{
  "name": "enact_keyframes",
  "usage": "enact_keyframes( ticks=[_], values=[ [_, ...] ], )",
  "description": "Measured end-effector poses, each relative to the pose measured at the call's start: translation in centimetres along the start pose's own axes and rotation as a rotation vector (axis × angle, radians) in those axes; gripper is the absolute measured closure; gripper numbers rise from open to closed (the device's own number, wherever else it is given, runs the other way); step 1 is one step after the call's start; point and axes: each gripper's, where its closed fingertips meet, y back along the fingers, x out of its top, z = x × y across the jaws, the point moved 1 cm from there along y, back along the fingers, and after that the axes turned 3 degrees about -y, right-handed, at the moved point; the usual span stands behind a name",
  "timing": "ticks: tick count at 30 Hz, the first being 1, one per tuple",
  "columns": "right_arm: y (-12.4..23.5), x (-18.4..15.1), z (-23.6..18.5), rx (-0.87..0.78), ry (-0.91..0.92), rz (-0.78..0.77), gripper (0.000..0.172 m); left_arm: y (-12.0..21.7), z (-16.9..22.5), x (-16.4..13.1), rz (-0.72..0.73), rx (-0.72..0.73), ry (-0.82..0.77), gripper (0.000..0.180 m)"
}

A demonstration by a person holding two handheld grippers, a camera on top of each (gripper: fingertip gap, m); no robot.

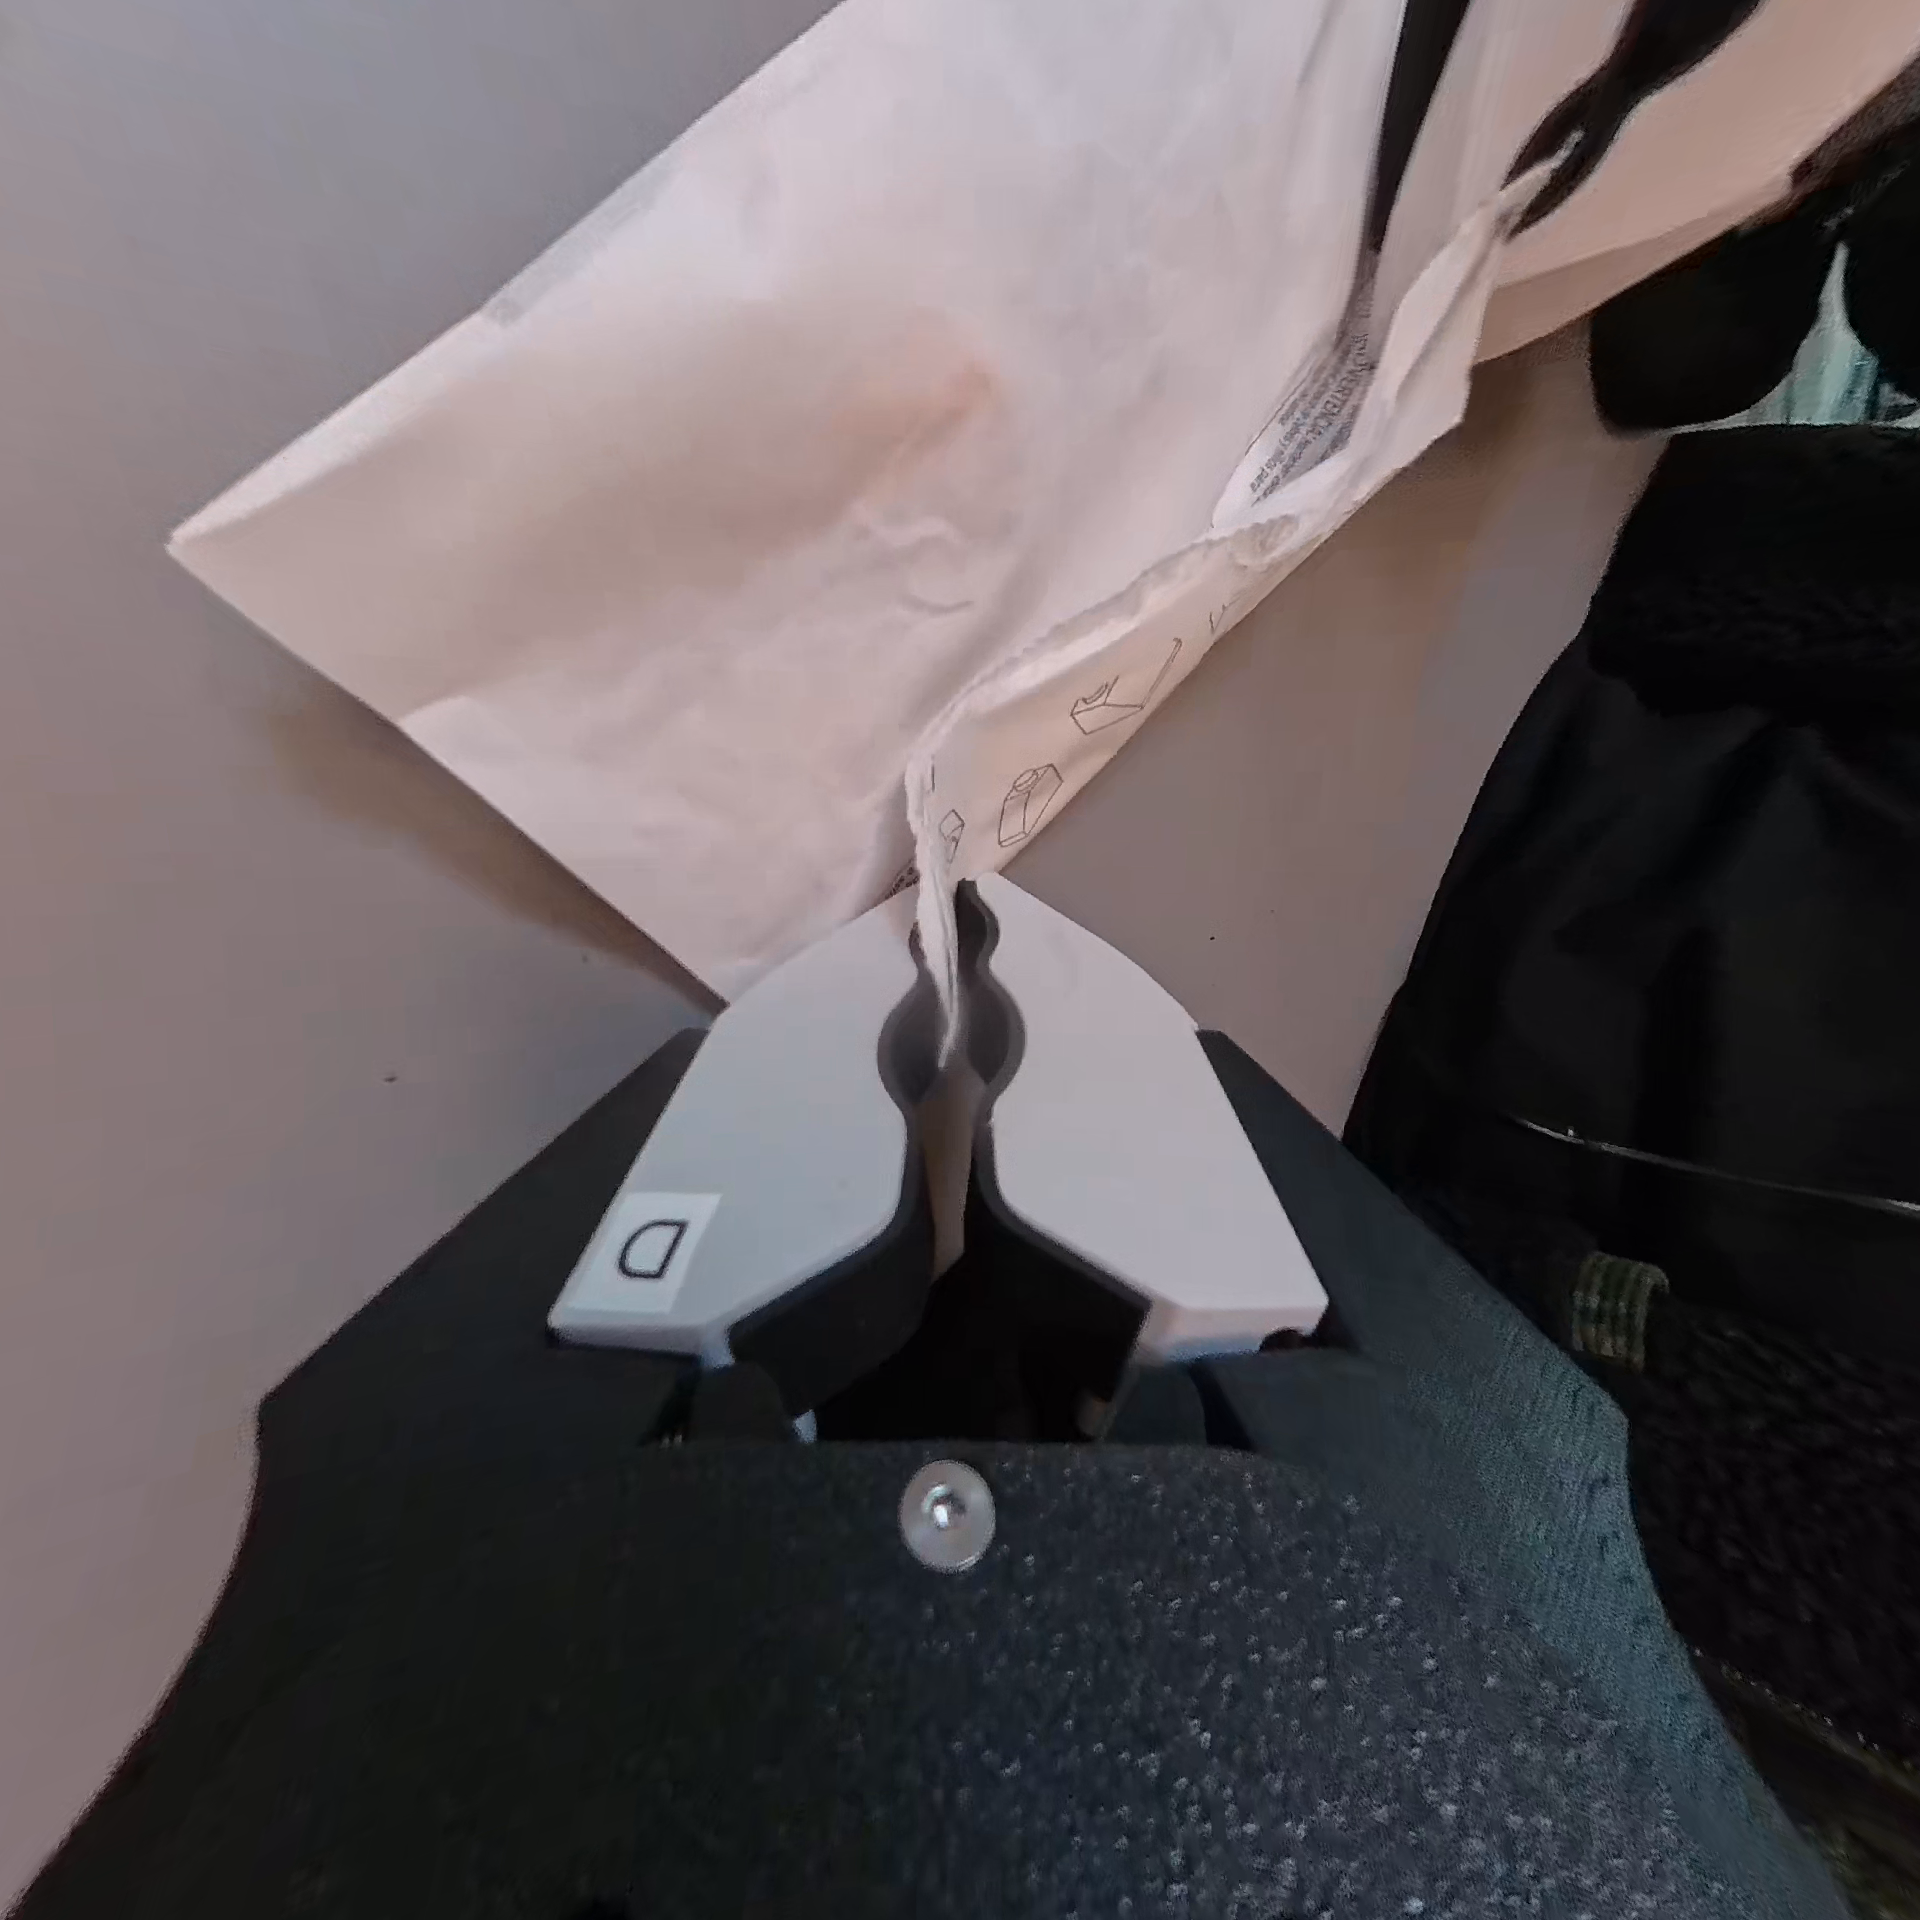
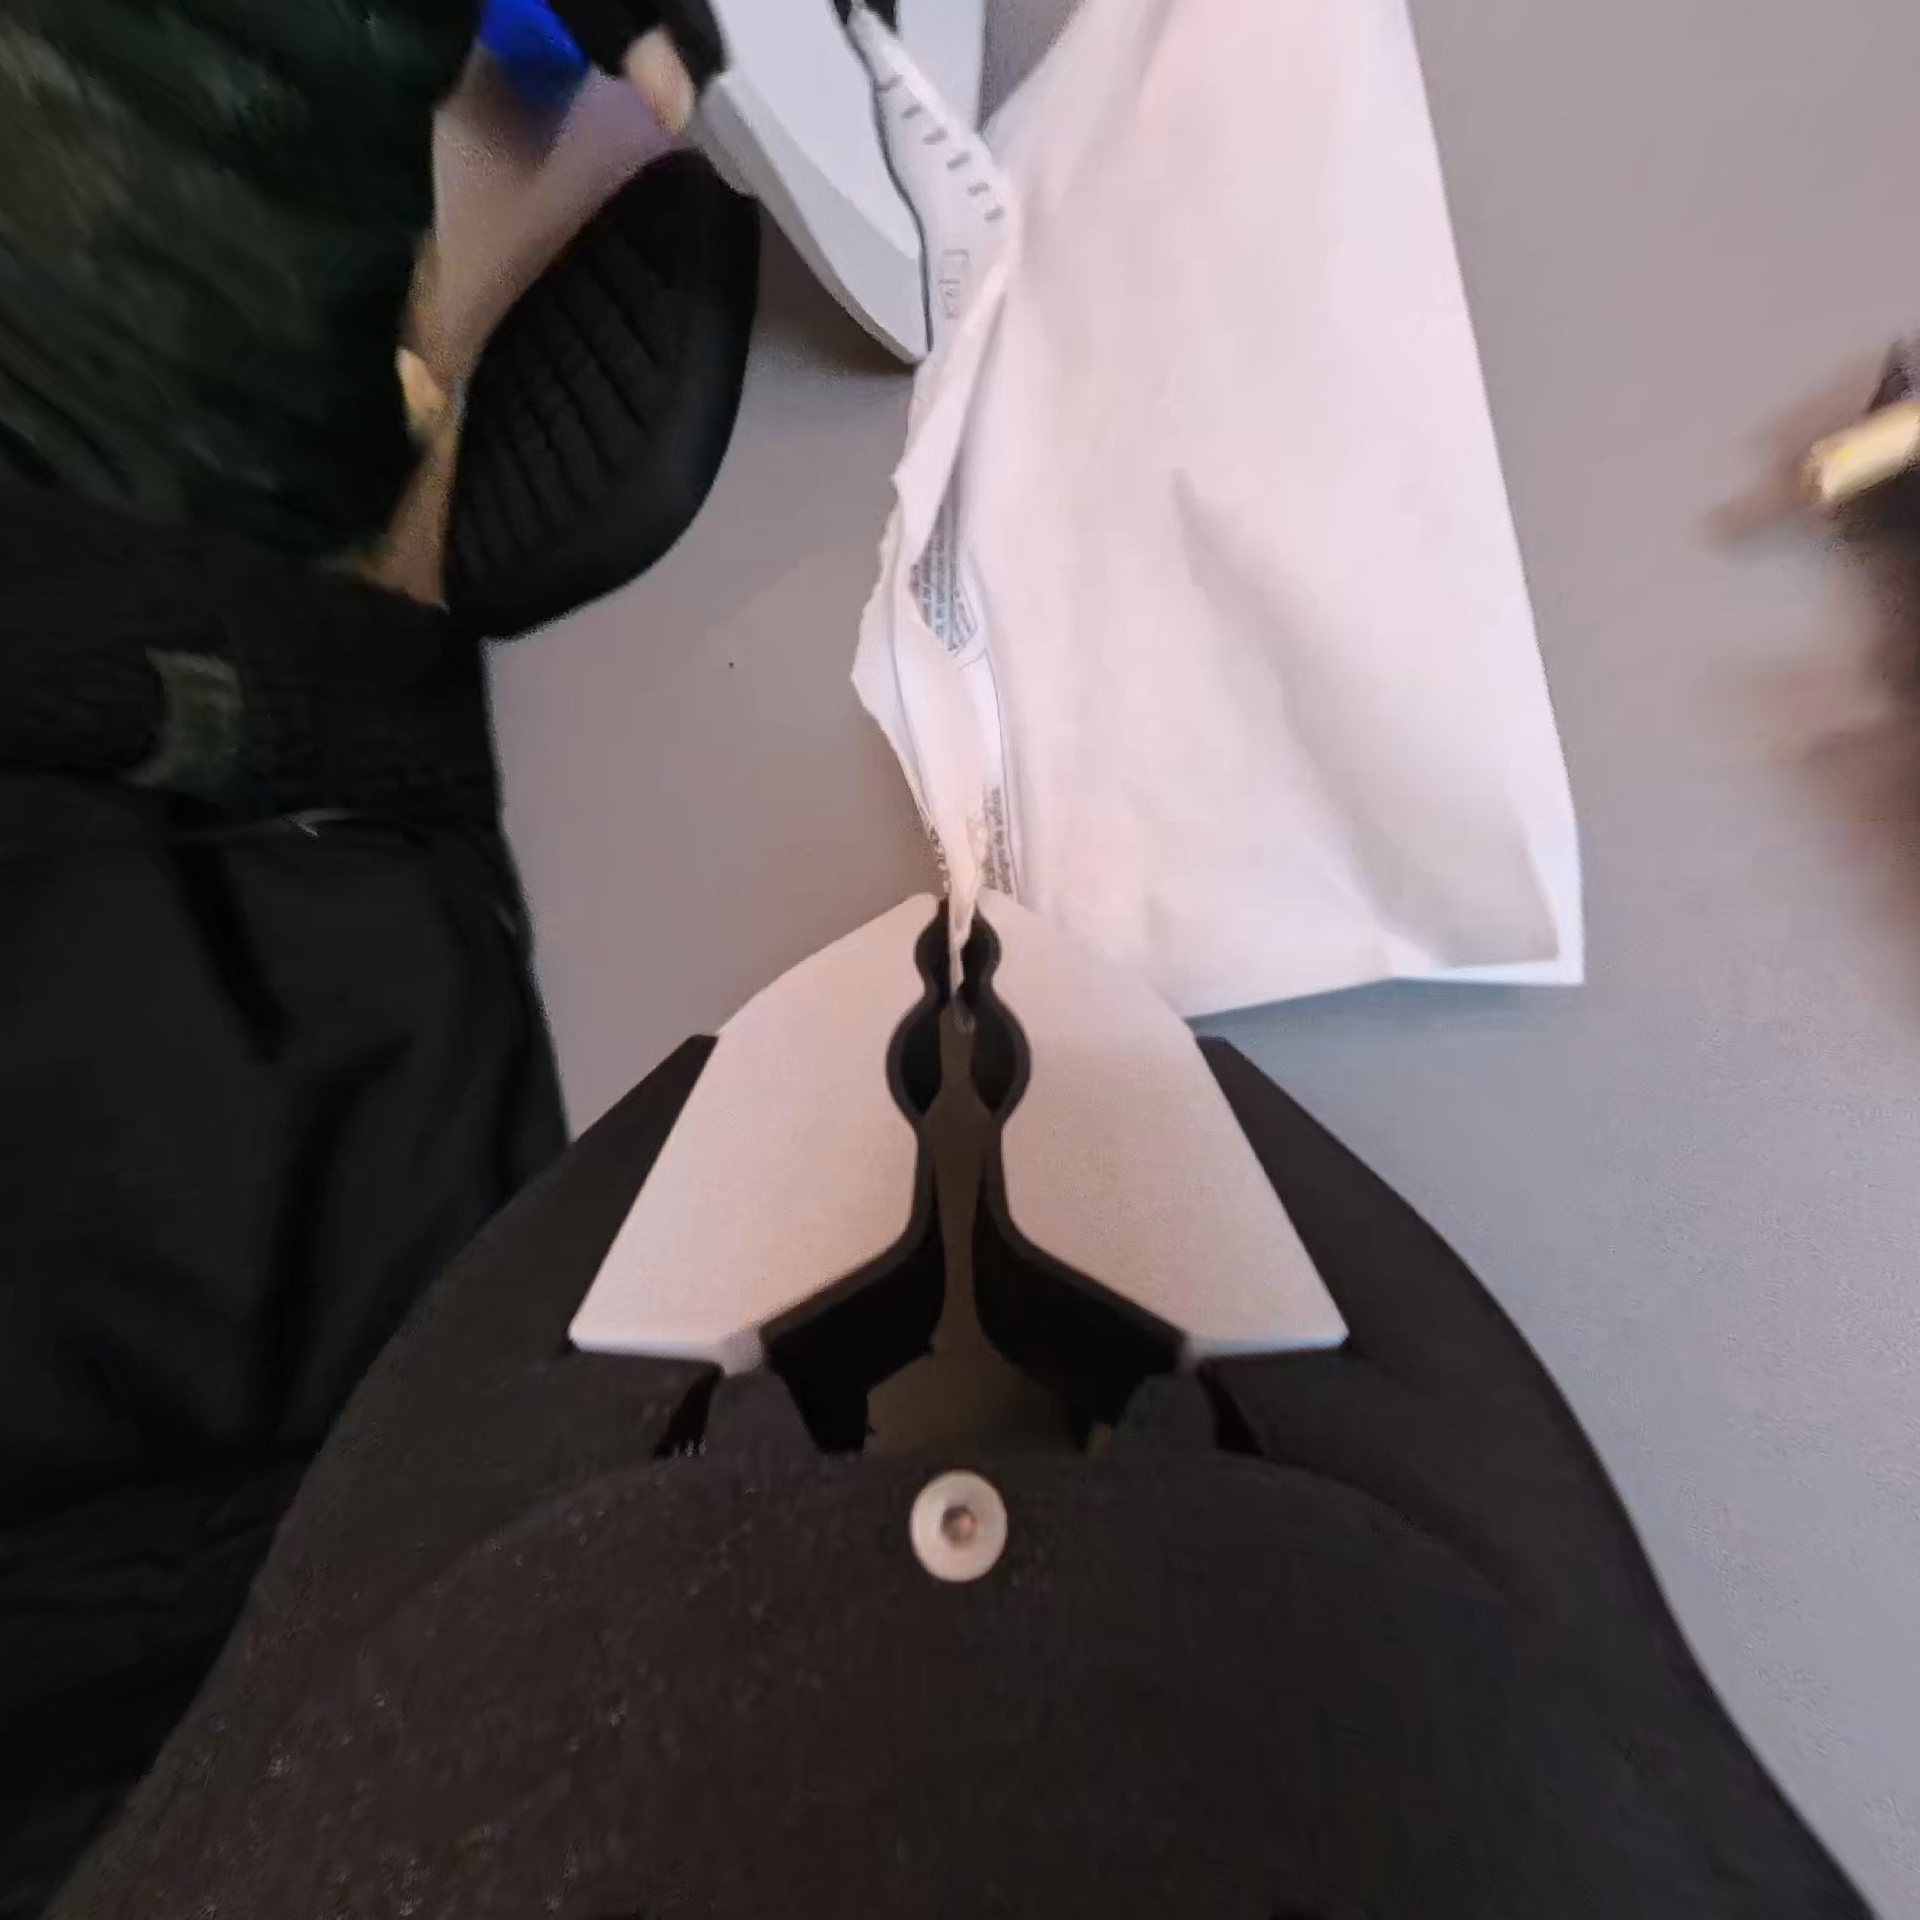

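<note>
A white paper bag (image 1: 790, 488) printed with small line drawings of bricks hangs in the air between my two grippers. My left gripper (image 1: 951, 935) is shut on the bag's torn top edge, and the paper runs between its white fingers (image 1: 810, 1049). In the right wrist view the same bag (image 2: 1247, 582) hangs to the right. My right gripper (image 2: 961, 935) is shut on another part of the torn edge. The other gripper's white fingers (image 2: 821, 177) pinch the edge at the top of the right wrist view.
A plain grey-beige surface (image 1: 208, 935) lies under the bag. A person in dark clothing (image 1: 1714, 935) stands at the right of the left wrist view and at the left of the right wrist view (image 2: 208, 935). A blurred brownish object (image 2: 1849, 478) lies at the right edge. The gap from one gripper's tips to the other's is roughly 15 cm.
</note>
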Motion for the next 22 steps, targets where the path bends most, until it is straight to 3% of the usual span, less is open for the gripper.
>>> enact_keyframes(
  ticks=[1,10,13,19,22],
  values=[
    [0.0,-0.1,0.1,0.038,-0.067,-0.006,0.171,0.0,0.0,0.0,0.006,-0.017,0.002,0.179],
    [0.0,-1.5,0.2,0.036,-0.107,-0.137,0.171,0.8,-0.5,1.1,0.12,0.078,-0.121,0.177],
    [0.0,-2.0,-0.2,0.058,-0.106,-0.171,0.171,0.5,-0.3,1.3,0.146,0.004,-0.056,0.179],
    [0.4,-1.9,-0.4,0.056,-0.109,-0.117,0.172,0.1,-0.6,1.2,0.065,0.002,0.03,0.179],
    [1.2,-1.4,0.1,-0.013,-0.014,-0.029,0.169,0.1,-0.6,1.3,0.024,-0.001,0.047,0.179]
  ],
)
